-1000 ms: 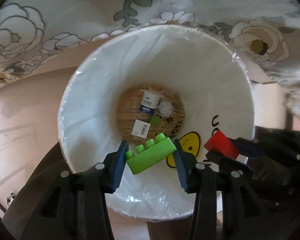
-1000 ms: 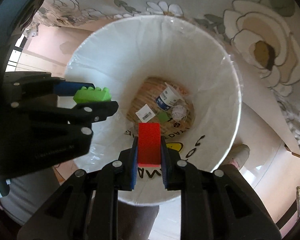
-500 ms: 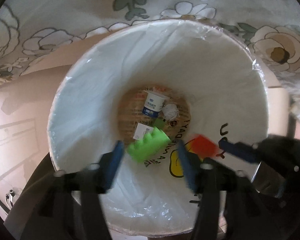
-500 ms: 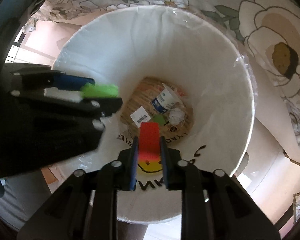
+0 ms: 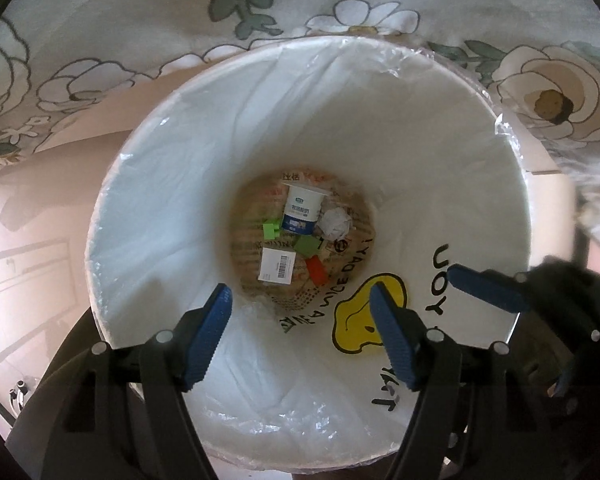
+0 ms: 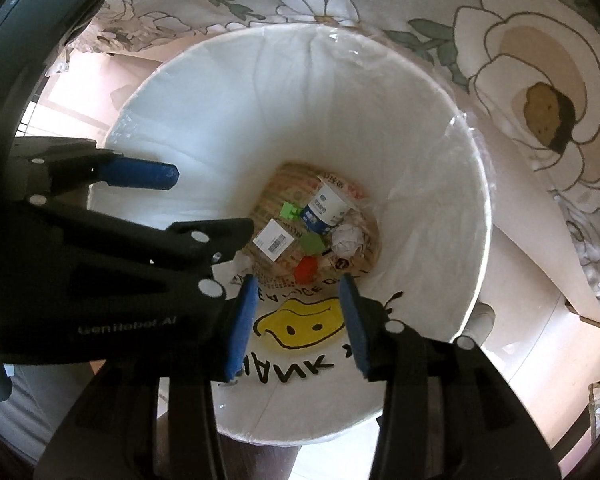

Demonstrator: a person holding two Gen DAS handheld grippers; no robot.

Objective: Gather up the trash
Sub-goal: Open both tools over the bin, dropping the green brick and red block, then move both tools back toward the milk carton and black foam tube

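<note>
Hovering over bin (image 5: 512,184): L gripper (image 5: 300,332) & R gripper (image 6: 296,316) jaws opening, nothing between. Red block (image 5: 317,270), green brick (image 5: 271,229) lie straight below at bin bottom, w/ cup (image 5: 302,214).

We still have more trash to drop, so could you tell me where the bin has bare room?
The bin is mostly hollow: its white lined walls are bare all round. Only the bottom is crowded, where the cup, paper ball, label, green block and red block lie. Both grippers, left and right, hang empty with jaws opening.
</note>
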